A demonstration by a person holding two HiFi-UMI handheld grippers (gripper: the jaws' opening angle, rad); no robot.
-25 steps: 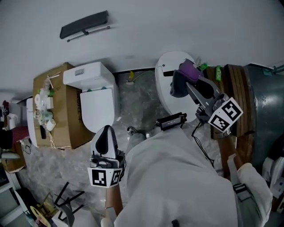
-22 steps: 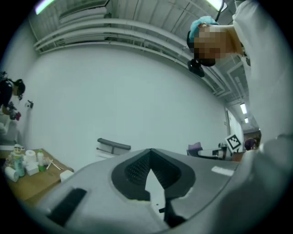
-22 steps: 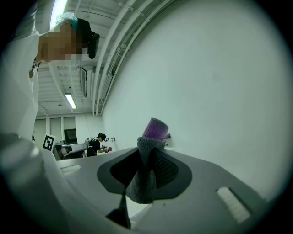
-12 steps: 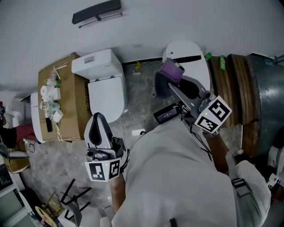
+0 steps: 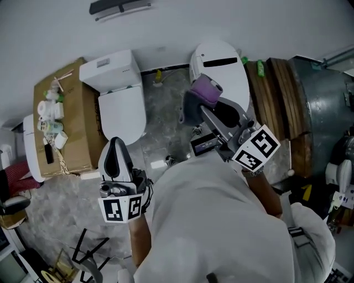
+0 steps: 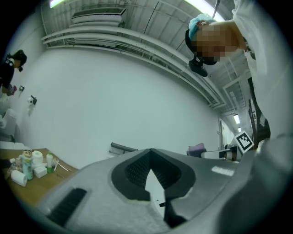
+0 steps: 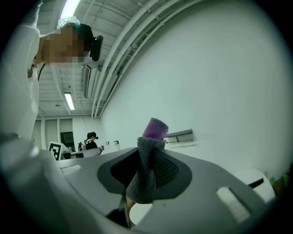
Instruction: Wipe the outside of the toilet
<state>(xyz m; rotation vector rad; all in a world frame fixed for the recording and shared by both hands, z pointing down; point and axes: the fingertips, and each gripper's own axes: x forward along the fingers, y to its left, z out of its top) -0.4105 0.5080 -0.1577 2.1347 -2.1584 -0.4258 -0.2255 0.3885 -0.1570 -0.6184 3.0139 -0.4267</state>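
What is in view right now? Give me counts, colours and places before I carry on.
left toilet: one, white, against the wall, beside the box
right toilet: one, white, against the wall, just beyond the cloth
cardboard box: one, brown, far left, small bottles and paper rolls on top
wall bar: one, dark, on the wall above the toilets
wooden boards: several, brown, right of the right toilet
metal drum: one, grey, far right
cloth: one, purple and grey, clamped in the right gripper
left gripper: jaws together, empty, lower left
right gripper: jaws shut on the cloth
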